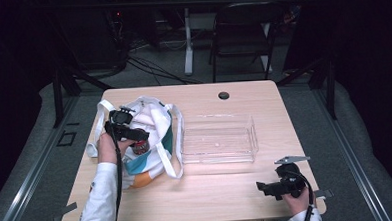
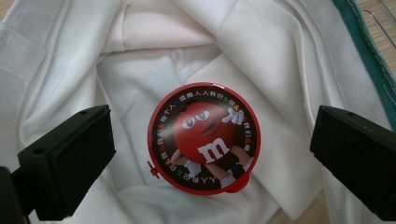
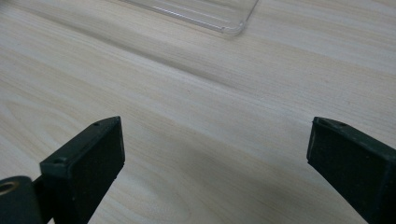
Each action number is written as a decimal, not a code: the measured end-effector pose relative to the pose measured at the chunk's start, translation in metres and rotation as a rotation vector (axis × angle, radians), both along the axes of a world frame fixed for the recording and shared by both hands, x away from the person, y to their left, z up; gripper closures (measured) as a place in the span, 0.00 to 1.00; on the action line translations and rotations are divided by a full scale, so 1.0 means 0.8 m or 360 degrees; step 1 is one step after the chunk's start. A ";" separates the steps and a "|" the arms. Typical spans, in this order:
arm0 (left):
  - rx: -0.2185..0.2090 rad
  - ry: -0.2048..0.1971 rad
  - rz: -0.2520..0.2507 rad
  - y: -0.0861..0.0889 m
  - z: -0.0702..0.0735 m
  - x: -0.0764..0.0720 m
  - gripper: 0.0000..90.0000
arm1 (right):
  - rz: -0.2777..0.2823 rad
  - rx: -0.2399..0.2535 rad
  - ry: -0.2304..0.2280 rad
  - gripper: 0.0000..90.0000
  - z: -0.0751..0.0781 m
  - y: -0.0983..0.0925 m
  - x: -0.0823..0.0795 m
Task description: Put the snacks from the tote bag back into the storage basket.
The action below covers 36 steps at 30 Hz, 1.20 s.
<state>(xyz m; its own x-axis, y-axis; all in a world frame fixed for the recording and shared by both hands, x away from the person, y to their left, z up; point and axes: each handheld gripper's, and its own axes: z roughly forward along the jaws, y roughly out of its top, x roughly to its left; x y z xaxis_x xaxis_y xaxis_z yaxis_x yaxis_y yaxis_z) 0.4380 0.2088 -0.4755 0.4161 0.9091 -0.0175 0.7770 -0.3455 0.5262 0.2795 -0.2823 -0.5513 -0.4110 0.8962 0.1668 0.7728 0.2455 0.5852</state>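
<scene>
We have the left gripper (image 1: 135,134) over the open mouth of the white tote bag (image 1: 152,117) at the left side of the bench (image 1: 227,189), jaws spread wide and holding nothing. In the left gripper view, the left gripper (image 2: 212,144) looks straight down into the bag, and the round red M&M's tin (image 2: 203,138) sits between the two jaws, touching neither. The tin lies lid-up on the white lining (image 2: 154,28), red character and ring of small print facing us. In the high view the tin (image 1: 140,146) shows as a dark red spot just under the jaws, inside the bag. The bag has teal and orange patches and its straps trail onto the bench. Just beside it on the right stands a clear plastic tray (image 1: 219,139). Our right gripper (image 1: 265,187) hangs low at the near right corner of the bench, well apart from the bag, jaws also wide with nothing between them. In the right gripper view, the right gripper (image 3: 215,158) faces bare wood, with a corner of the tray (image 3: 224,21) at the top.
</scene>
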 end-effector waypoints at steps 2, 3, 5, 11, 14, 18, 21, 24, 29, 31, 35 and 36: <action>0.0005 0.0012 -0.0002 -0.001 -0.002 0.002 0.00 | 0.0005 0.0000 0.0002 0.04 0.000 0.001 0.000; 0.0013 0.0013 0.0000 -0.002 -0.003 0.004 0.00 | 0.0004 0.0007 0.0000 0.04 0.000 0.001 0.000; 0.0012 0.0026 -0.0002 -0.002 -0.006 0.005 0.00 | 0.0004 0.0007 0.0000 0.04 0.000 0.001 0.000; 0.0052 0.0038 -0.0009 -0.002 -0.010 0.009 0.00 | 0.0010 0.0005 0.0003 0.04 0.001 0.001 -0.001; 0.0046 0.0054 0.0009 0.002 -0.014 0.010 0.00 | 0.0001 0.0003 0.0000 0.04 0.000 0.001 0.000; 0.0053 0.0055 0.0004 0.004 -0.017 0.011 0.01 | 0.0014 0.0006 0.0000 0.04 0.000 0.001 -0.001; 0.0047 0.0043 0.0006 0.005 -0.019 0.010 0.03 | 0.0013 -0.0002 0.0002 0.04 0.000 0.002 0.000; 0.0048 0.0049 0.0000 0.004 -0.021 0.011 0.04 | 0.0015 0.0002 -0.0001 0.04 0.000 0.002 -0.001; 0.0074 0.0064 -0.0015 0.000 -0.026 0.013 0.09 | 0.0024 -0.0010 0.0008 0.04 0.000 0.002 -0.001; 0.0083 0.0066 -0.0020 -0.002 -0.027 0.013 0.11 | 0.0016 0.0003 0.0000 0.04 0.000 0.002 -0.001; 0.0094 0.0075 -0.0020 -0.003 -0.028 0.013 0.15 | 0.0025 -0.0010 0.0007 0.05 0.001 0.002 -0.001; 0.0105 0.0080 -0.0022 -0.004 -0.029 0.013 0.15 | 0.0027 -0.0005 0.0006 0.05 0.001 0.003 -0.001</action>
<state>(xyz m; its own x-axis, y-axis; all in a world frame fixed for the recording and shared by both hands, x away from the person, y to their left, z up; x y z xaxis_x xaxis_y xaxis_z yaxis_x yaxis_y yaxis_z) 0.4485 0.2058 -0.4983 0.4288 0.9032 0.0210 0.7966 -0.3889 0.4627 0.2788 -0.2802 -0.5508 -0.4253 0.8897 0.1657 0.7707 0.2601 0.5817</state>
